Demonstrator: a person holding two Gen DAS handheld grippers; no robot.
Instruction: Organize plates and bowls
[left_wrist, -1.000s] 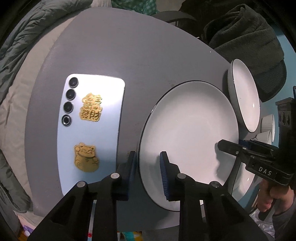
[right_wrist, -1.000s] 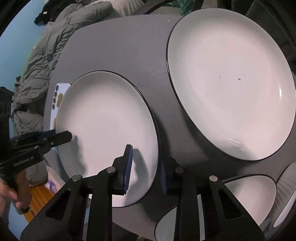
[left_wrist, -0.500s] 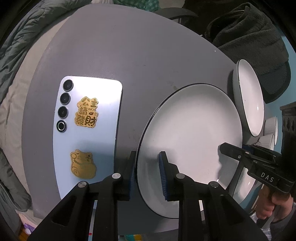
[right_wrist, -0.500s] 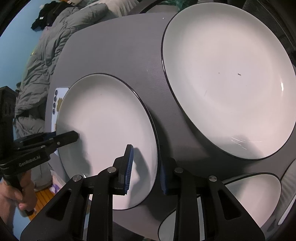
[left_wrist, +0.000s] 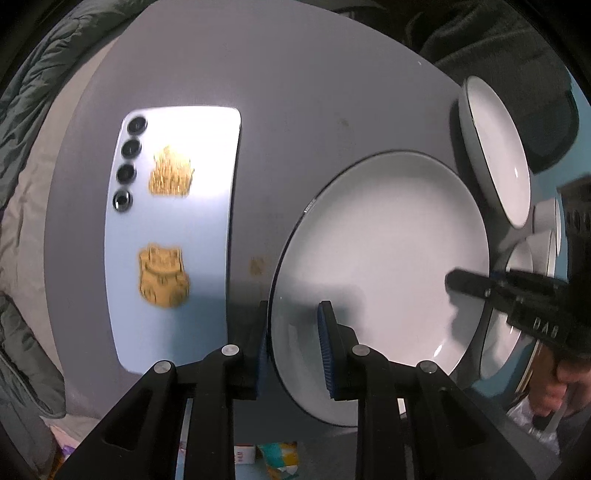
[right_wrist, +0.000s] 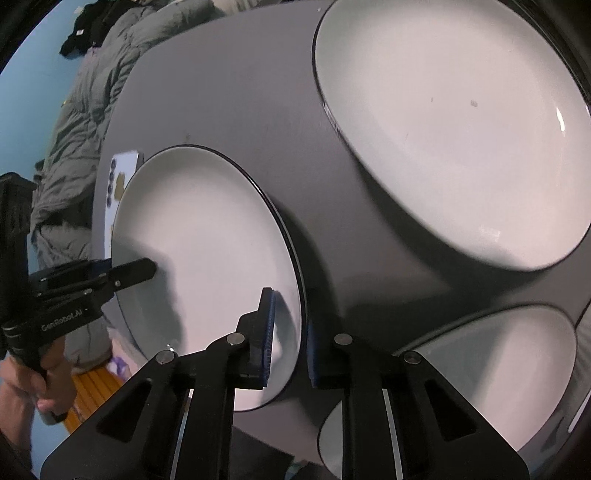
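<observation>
White plate (left_wrist: 384, 258) now tilted with its left rim raised off the desk (left_wrist: 295, 110), both tongs, left (left_wrist: 293, 339) and right (right_wrist: 288, 332), straddling opposite rims, phone (left_wrist: 173, 229) farther from plate

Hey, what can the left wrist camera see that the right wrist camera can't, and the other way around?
Only the left wrist view shows the whole phone and its gold stickers. Only the right wrist view shows the full big plate and another plate nearby. Both show the near plate, the left gripper and right gripper straddling its rim, on the grey table.
</observation>
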